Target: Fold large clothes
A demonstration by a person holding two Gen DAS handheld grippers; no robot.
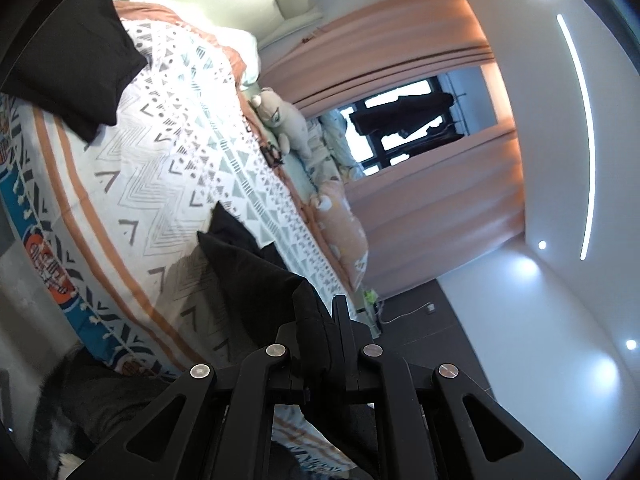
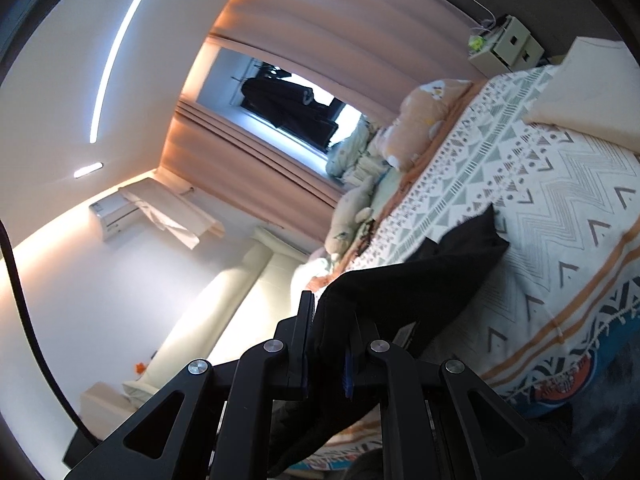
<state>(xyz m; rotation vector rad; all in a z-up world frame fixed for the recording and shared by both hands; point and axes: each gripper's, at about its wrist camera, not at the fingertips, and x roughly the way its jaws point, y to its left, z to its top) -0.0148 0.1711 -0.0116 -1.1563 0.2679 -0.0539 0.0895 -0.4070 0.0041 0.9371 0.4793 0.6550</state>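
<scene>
Above the bed (image 1: 132, 168), with its patterned white, grey and orange cover, both grippers hold a black garment (image 1: 256, 264) up off the bedding. The left gripper (image 1: 332, 320) has its jaws closed on a bunched edge of the dark cloth, which runs away from the jaws and drops toward the cover. The right gripper (image 2: 332, 320) is likewise clamped on black fabric, and in its view the garment (image 2: 420, 276) spreads from the jaws down onto the bed. Whether both hold the same piece cannot be told for sure from either view, though it looks likely.

A second black piece (image 1: 76, 68) lies on the bed near the pillow end, with squared edges, so it may be an item already folded and set aside. A cream cushion (image 2: 592, 92) rests at the other end of the cover, and soft toys (image 1: 284, 124) line the window side beneath the peach curtain (image 1: 420, 52).

As for progress, the lifted garment looks bunched and hanging, not laid flat, so its folding seems at an early stage. Spreading it on the cover, making the folds and placing it neatly all appear to remain.
</scene>
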